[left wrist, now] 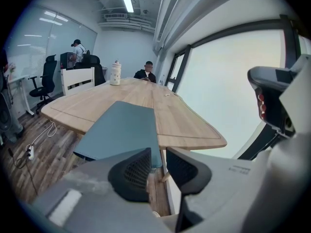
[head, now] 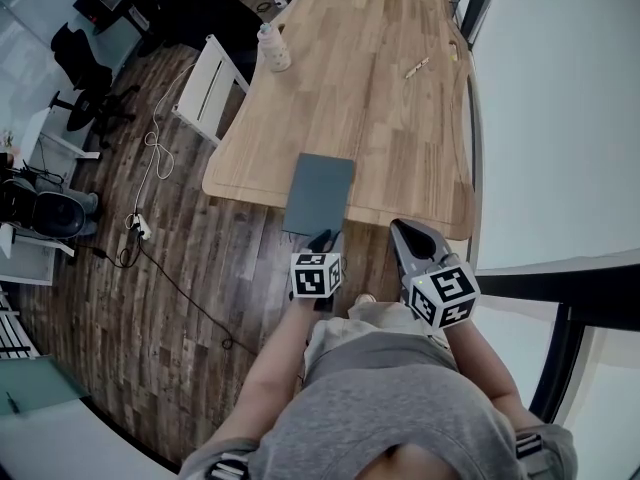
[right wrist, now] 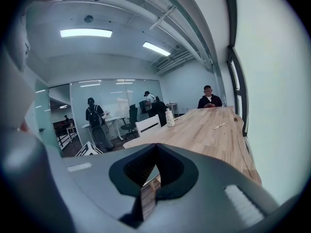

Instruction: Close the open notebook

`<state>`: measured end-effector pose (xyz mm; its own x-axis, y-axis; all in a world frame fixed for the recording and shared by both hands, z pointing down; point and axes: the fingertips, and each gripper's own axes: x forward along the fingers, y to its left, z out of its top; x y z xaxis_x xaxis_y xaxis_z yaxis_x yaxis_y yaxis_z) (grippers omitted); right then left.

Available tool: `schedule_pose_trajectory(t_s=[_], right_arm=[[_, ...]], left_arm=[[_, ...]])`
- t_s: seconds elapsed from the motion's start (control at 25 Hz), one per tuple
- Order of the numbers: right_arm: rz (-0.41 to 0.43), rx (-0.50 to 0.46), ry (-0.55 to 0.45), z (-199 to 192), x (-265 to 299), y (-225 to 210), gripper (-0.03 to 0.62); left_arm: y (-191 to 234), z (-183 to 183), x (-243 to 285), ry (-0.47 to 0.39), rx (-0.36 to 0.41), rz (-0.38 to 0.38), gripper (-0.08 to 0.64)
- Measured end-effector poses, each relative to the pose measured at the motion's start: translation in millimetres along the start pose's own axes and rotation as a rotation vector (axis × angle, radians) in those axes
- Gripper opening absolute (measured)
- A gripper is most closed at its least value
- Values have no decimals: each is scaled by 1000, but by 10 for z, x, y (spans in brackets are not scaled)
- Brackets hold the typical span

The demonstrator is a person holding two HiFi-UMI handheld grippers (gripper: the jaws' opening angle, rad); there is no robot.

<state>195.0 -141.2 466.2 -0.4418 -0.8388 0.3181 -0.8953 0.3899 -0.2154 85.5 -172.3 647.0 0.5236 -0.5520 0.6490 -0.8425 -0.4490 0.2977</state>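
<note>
Notebook (head: 320, 193), teal cover lying flat and shut, sits at the table's (head: 400, 118) near edge with its near end jutting past it. The left gripper (head: 322, 240) has its jaws slightly apart and empty, and the right gripper (head: 410, 234) is closed on nothing. A nudge could tip the overhanging notebook to the floor, and the bottle (head: 273, 48) by the left edge hides its contents

Long light wooden table (head: 385, 118) was mostly bare. Flat slate-grey notebook (head: 320, 193) overhung its near edge. Pale bottle (head: 273, 48) stood far left and small pale stick (head: 417, 67) lay far right, both well apart from it. White slatted chair (head: 210, 88) blocked the left side.
</note>
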Motion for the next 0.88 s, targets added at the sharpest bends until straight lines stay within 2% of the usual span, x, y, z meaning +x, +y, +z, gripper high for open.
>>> schedule_pose_trajectory(t_s=[0.64, 0.88], right_arm=[[5, 9, -9, -191, -370, 801, 2], [8, 0, -8, -307, -491, 1133, 2]], left_arm=[[14, -144, -1220, -149, -43, 12, 89], [43, -274, -1652, -188, -33, 26, 36]])
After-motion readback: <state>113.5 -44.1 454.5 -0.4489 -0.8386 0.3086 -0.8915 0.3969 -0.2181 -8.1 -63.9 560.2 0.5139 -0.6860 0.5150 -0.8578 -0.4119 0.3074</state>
